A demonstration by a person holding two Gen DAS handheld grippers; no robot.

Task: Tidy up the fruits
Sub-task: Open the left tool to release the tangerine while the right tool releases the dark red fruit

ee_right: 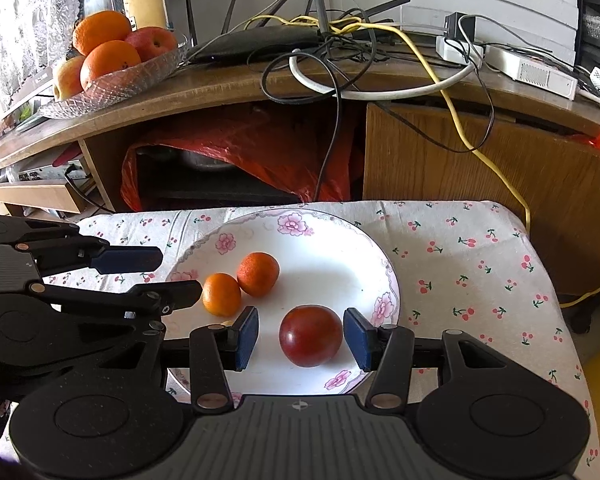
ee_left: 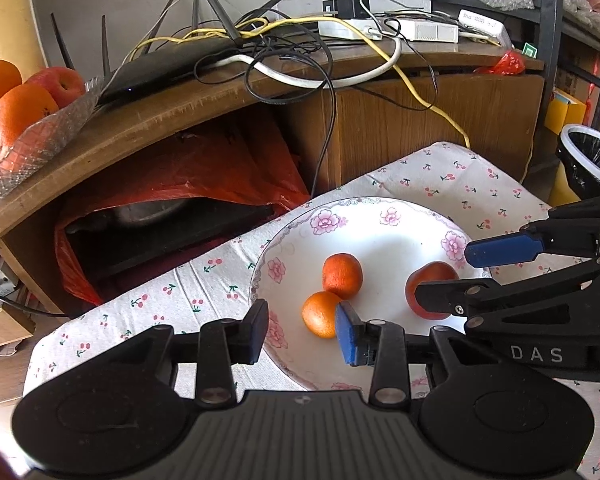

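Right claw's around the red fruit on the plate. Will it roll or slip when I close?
The red fruit looks round and glossy, so it may roll on the smooth plate if nudged off-centre. It sits between the open right claw pads, so squeezing evenly should hold it. Probably firm.

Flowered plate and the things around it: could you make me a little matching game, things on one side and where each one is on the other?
Things:
1. dark red fruit
2. two small oranges
3. glass dish of fruit
4. yellow cable

Places:
A. up on the wooden desk
B. hanging over the desk's edge
C. between the open fingers of the right hand-held gripper
D. side by side on the flowered plate

Pairs: 1-C, 2-D, 3-A, 4-B
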